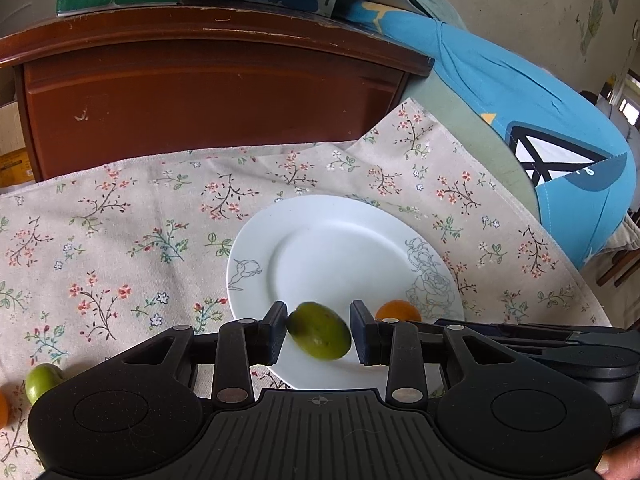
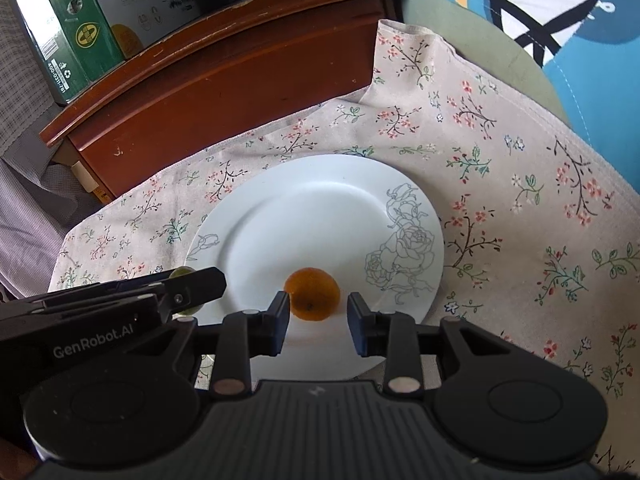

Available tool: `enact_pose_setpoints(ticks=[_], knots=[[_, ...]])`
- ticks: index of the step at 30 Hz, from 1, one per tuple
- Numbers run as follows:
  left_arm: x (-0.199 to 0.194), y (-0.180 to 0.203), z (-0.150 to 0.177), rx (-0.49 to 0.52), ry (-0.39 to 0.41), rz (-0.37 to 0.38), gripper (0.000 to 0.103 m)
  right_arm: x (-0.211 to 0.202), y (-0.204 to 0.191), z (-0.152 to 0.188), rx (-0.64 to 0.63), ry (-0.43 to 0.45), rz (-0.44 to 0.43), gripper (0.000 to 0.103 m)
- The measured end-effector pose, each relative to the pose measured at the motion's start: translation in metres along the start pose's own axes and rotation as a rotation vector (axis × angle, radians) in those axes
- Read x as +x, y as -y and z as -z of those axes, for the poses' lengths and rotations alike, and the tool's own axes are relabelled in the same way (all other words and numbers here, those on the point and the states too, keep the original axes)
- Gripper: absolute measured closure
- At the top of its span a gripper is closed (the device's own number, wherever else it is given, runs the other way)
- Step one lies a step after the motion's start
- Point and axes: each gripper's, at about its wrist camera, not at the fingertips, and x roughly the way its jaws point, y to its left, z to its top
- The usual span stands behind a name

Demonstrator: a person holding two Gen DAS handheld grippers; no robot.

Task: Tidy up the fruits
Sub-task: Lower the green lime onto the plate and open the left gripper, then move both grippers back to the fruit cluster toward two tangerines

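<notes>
A white plate (image 1: pixel 320 240) with grey flower outlines lies on the floral cloth. In the left wrist view my left gripper (image 1: pixel 319 330) is open over the plate's near rim, with a green fruit (image 1: pixel 319 336) between its pads, apart from both. An orange fruit (image 1: pixel 398 311) sits on the plate to its right. In the right wrist view my right gripper (image 2: pixel 318 319) is open over the plate (image 2: pixel 312 208), with the orange fruit (image 2: pixel 313 293) lying just ahead between its fingers, free of them. The left gripper's body shows at the left there.
A second green fruit (image 1: pixel 42 381) and part of another orange one (image 1: pixel 3 408) lie on the floral cloth (image 1: pixel 120 248) at the far left. A brown wooden cabinet (image 1: pixel 208 92) with boxes on top stands behind. A blue cushion (image 1: pixel 540 120) lies to the right.
</notes>
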Motion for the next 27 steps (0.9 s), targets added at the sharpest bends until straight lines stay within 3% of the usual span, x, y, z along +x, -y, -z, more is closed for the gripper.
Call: enact_pose_setpoints(ticks=[1, 3, 5, 10, 15, 23, 27], knots=[[-0.001, 0.000, -0.001, -0.004, 0.003, 0.000, 0.069, 0.001, 0.001, 0.000, 0.010, -0.004, -0.002, 0.069], [-0.004, -0.001, -0.002, -0.020, 0.014, -0.003, 0.052, 0.001, 0.004, -0.002, 0.034, -0.012, -0.015, 0.069], [-0.010, -0.001, -0.004, -0.024, 0.042, -0.011, 0.042, 0.000, 0.005, -0.002, 0.043, -0.013, -0.017, 0.069], [-0.027, -0.006, -0.013, -0.056, 0.068, -0.022, 0.038, -0.001, 0.003, -0.003, 0.042, -0.010, -0.018, 0.066], [-0.047, -0.016, -0.015, -0.041, 0.075, -0.123, 0.028, -0.004, 0.001, -0.003, 0.037, -0.009, -0.028, 0.066], [-0.080, -0.043, -0.006, -0.093, 0.069, -0.184, 0.027, -0.010, -0.005, 0.001, 0.017, -0.008, -0.053, 0.064], [-0.095, -0.054, 0.003, -0.133, 0.066, -0.219, 0.021, -0.014, -0.008, 0.003, 0.007, -0.008, -0.064, 0.064]])
